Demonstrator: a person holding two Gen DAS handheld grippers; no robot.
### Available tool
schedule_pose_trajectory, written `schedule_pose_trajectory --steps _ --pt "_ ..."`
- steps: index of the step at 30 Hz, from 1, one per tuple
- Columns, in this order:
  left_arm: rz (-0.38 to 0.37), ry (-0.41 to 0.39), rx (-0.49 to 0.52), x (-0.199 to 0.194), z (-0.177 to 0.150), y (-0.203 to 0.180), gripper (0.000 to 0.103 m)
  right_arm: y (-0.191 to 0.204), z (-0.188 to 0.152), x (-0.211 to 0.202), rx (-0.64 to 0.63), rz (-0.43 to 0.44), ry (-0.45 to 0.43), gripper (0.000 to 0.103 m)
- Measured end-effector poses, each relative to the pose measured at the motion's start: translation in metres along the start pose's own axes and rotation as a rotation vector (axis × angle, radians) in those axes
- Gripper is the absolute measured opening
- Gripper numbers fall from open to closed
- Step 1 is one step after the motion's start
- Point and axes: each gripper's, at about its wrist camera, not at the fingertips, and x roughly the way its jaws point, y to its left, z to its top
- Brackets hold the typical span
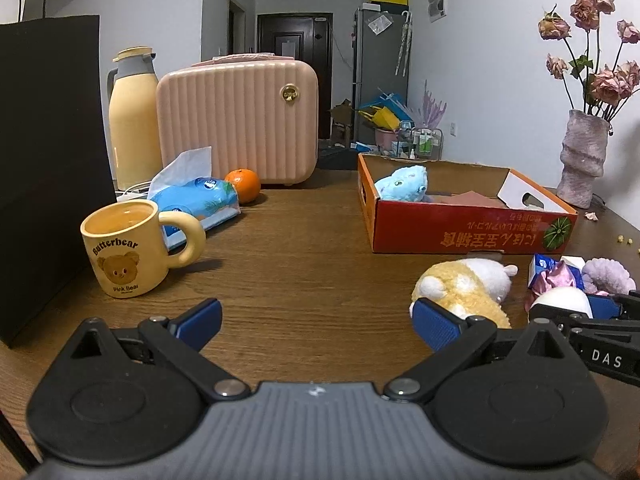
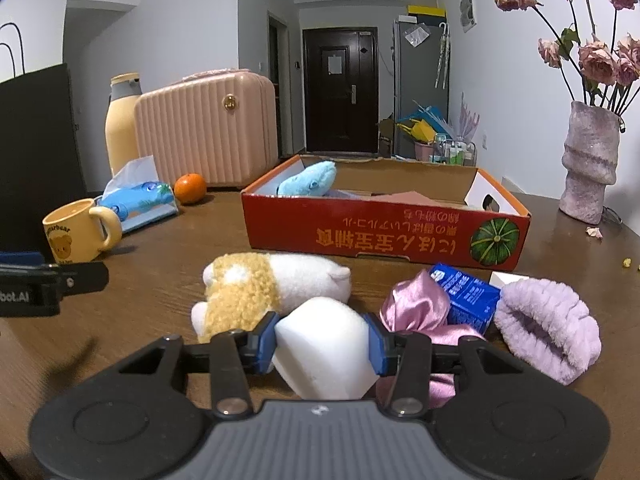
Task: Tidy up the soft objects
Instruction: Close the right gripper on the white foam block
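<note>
Right gripper (image 2: 322,338) jaws clamp white sponge block (image 2: 326,350), just short of red box (image 2: 384,224). Left gripper (image 1: 316,320) jaws wide, empty. Risk: sponge squashes, springs free; satin scrunchie (image 2: 416,308) beside may drag along.

A red cardboard box (image 2: 384,232) printed with a green pumpkin sits mid-frame, a pale blue plush (image 2: 308,180) inside, a yellow-and-white plush (image 2: 264,284), white sponge (image 2: 324,344), pink satin scrunchie (image 2: 412,308) and lilac fuzzy band (image 2: 548,328) below, a ribbed pink case (image 2: 208,132) upper left.
</note>
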Motion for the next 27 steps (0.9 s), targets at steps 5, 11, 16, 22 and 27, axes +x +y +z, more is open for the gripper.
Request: schedule_pose_trajectory --steps 5,11,16,22,27 --pt "-0.003 -0.002 -0.018 0.0 0.003 -0.006 0.103 -0.006 0.005 -0.004 0.002 0.007 -0.023 0.045" --pt "-0.007 0.0 -0.025 0.001 0.009 -0.019 0.103 -0.018 0.012 -0.007 0.004 0.013 -0.045 0.045" --pt "-0.017 0.005 -0.02 0.004 0.012 -0.034 0.103 -0.031 0.017 -0.01 0.014 0.013 -0.065 0.045" --pt "-0.022 0.015 -0.01 0.011 0.016 -0.054 0.103 -0.051 0.019 -0.011 0.032 0.011 -0.083 0.045" --pt "-0.027 0.035 0.004 0.02 0.018 -0.071 0.103 -0.071 0.022 -0.013 0.06 0.008 -0.104 0.045"
